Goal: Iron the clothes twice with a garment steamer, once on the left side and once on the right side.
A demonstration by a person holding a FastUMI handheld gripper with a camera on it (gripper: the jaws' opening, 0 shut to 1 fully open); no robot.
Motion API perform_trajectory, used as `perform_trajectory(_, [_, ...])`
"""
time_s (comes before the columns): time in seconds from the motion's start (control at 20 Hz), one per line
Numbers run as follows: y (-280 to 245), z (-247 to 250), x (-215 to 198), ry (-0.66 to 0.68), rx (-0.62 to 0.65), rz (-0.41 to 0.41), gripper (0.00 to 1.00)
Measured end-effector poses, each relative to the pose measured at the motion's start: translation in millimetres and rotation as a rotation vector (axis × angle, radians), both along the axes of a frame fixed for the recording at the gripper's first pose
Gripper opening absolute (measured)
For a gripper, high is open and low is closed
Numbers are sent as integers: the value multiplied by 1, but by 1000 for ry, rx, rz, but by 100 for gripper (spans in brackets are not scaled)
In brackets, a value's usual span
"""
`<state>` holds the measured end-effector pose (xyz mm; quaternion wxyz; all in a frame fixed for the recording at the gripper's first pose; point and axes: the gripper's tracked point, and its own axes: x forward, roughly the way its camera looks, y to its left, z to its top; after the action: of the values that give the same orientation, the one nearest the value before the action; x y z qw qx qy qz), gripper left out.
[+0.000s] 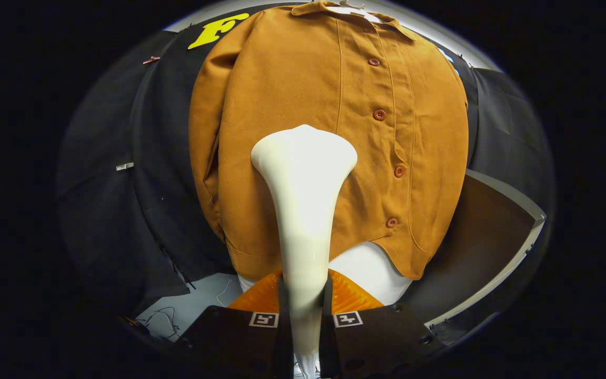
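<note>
In the gripper view, the claw (304, 308) is clamped on the handle of a white garment steamer (304, 210). Both dark fingers (240, 337) press against the narrow lower part of the handle, one on each side, and each finger carries a small square black-and-white marker near its inner edge. The steamer stands upright between the fingers and widens at the top into a flat, broad head. This head lies in front of the lower middle of a brown jacket (292, 105), on the panel left of the button row; whether it touches the cloth I cannot tell.

The jacket hangs on a hanger (353, 6) beyond the fingers, with the collar at the top and five reddish buttons (380, 114) going down the front. One sleeve hangs along its left edge. Below the hem, a white rounded shape (371, 271) shows, and just ahead of the fingers there is an orange ribbed part (350, 297).

Behind the jacket the booth wall (124, 210) is black cloth, held with small clips (124, 166). To the right of the jacket a brown panel with a pale grey edge (484, 247) leans outwards. Low on the left, a pale floor (203, 302) is visible with some thin wires (163, 316) lying on it.
</note>
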<state>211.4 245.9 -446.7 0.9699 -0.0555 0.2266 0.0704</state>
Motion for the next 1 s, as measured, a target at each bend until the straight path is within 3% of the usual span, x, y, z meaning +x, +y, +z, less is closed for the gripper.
perform_trajectory(0.35, [-18, 61, -36, -50, 22, 9, 23])
perform_trajectory(1.0, [-76, 258, -102, -201, 113, -2, 23])
